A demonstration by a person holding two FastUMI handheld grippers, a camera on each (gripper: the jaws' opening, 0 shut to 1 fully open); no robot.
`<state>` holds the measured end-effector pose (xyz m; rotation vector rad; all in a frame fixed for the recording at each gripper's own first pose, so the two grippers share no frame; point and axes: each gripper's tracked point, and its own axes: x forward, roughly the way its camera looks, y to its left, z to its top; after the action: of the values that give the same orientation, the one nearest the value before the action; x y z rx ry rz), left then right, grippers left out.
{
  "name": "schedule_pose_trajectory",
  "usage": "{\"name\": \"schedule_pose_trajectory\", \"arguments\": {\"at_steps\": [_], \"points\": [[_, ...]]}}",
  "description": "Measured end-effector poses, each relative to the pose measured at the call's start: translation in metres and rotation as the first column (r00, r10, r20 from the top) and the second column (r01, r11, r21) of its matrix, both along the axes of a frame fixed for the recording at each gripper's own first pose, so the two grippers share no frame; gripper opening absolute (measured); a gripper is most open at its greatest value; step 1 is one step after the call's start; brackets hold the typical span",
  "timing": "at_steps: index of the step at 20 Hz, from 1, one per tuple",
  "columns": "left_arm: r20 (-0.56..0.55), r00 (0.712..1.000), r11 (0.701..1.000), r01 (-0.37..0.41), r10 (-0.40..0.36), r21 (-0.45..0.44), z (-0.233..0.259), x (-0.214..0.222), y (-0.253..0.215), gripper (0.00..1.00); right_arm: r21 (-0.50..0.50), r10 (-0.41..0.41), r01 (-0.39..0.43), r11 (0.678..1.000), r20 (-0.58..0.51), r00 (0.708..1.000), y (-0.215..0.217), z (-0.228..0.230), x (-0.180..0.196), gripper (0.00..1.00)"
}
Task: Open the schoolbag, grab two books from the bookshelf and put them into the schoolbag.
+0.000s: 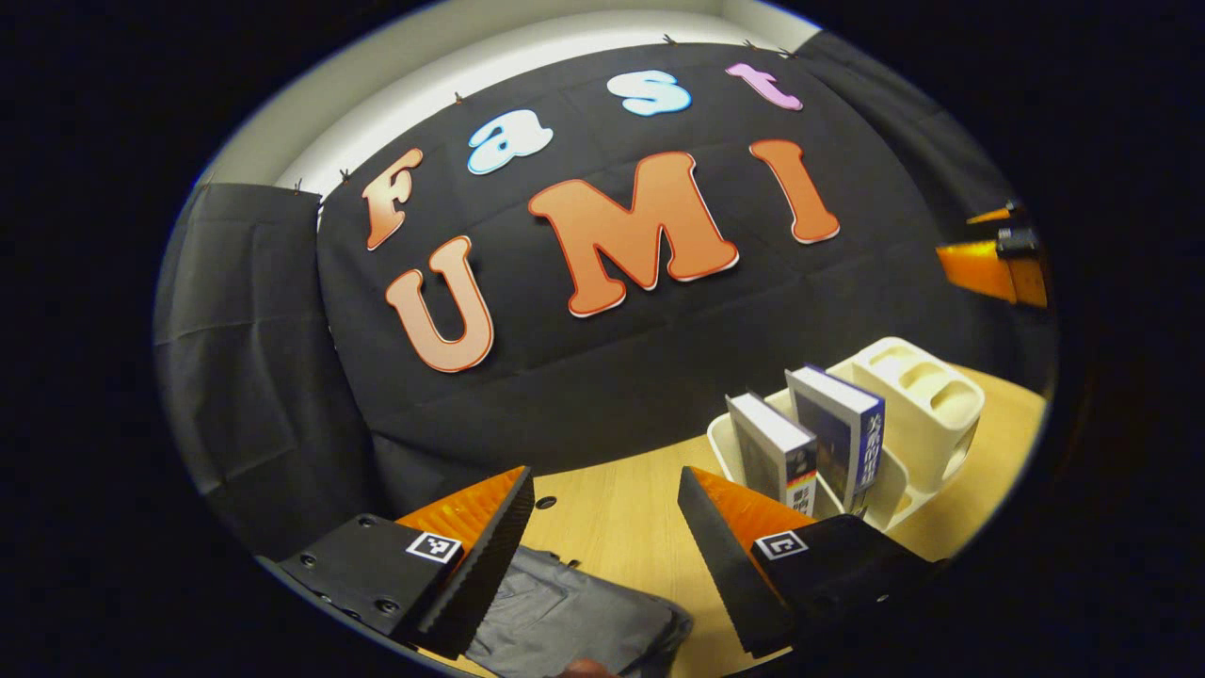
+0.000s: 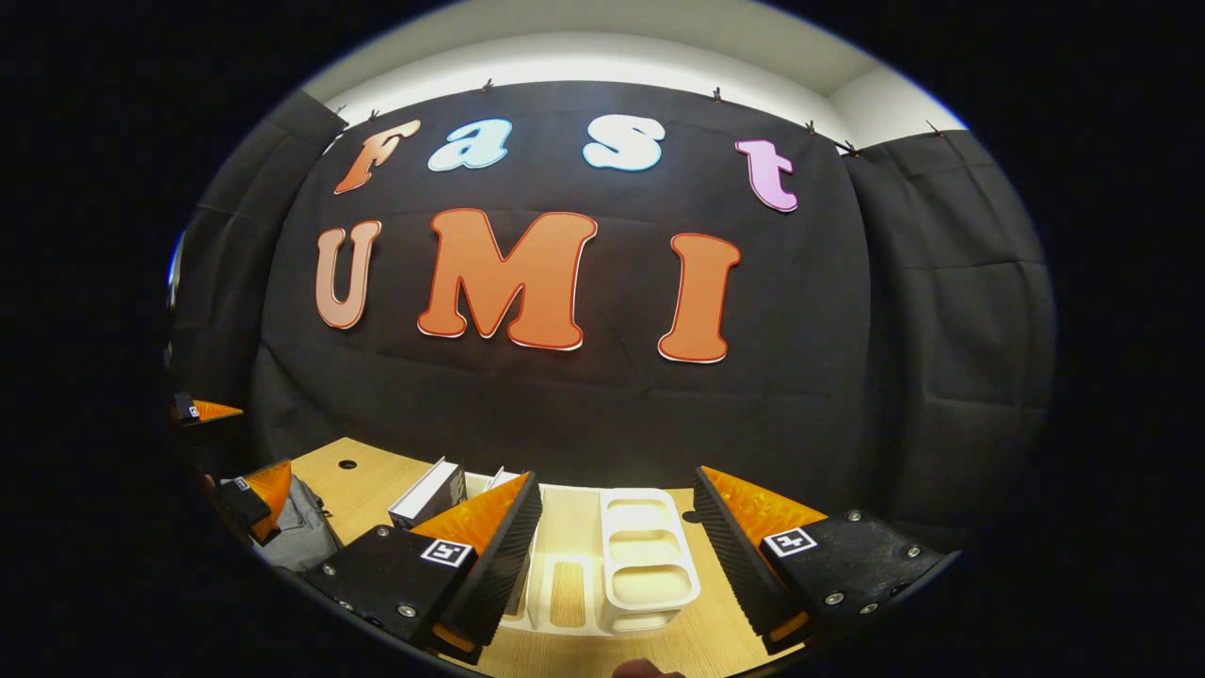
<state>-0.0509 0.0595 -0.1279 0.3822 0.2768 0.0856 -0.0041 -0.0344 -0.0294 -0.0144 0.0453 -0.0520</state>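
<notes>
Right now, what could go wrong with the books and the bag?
1. The two books stand leaning in the white bookshelf, close together. A claw reaching for one may knock the other over or drag the light rack along the table.
2. The grey schoolbag lies flat under the open left claw. I cannot tell if it is unzipped; books could land on top instead of inside.
3. The open right claw hovers above the rack and might bump it.

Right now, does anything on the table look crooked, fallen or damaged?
Nothing stands out. Two books stand in the cream bookshelf, leaning slightly. The grey schoolbag lies flat on the wooden table. Both claws are open and hold nothing.
</notes>
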Motion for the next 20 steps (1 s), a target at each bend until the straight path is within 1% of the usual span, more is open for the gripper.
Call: {"name": "schedule_pose_trajectory", "arguments": {"at_steps": [2,4,6,9,14,16,20], "points": [[-0.036,0.999,0.999,-0.011,0.012,0.032,-0.018,-0.008,0.006,0.97,-0.009,0.0,0.0,1.0,0.003,1.0,-0.004,-0.001,0.002,0.96],[-0.079,0.996,0.996,-0.021,0.028,0.085,-0.042,-0.015,0.015,0.97,-0.007,-0.002,0.002,1.0,0.0,1.0,-0.007,-0.004,0.004,0.96],[-0.137,0.99,0.985,-0.022,0.045,0.169,-0.065,-0.025,0.021,0.97,-0.001,0.003,-0.003,1.0,-0.005,1.0,-0.009,-0.008,0.005,0.97],[-0.194,0.98,0.967,0.002,0.05,0.255,-0.096,-0.037,0.024,0.97,-0.004,0.001,-0.001,1.0,-0.012,1.0,-0.016,-0.013,0.008,0.96],[-0.302,0.952,0.91,0.087,0.044,0.406,-0.151,-0.063,0.024,0.97,0.008,0.007,-0.007,1.0,-0.02,1.0,-0.026,-0.021,0.015,0.96],[-0.328,0.943,0.885,0.104,0.057,0.455,-0.167,-0.076,0.024,0.97,0.007,0.017,-0.017,1.0,-0.02,1.0,-0.028,-0.025,0.019,0.97],[-0.363,0.927,0.843,0.119,0.095,0.525,-0.189,-0.098,0.022,0.96,0.009,0.036,-0.036,0.999,-0.027,0.999,-0.033,-0.037,0.025,0.97]]}}
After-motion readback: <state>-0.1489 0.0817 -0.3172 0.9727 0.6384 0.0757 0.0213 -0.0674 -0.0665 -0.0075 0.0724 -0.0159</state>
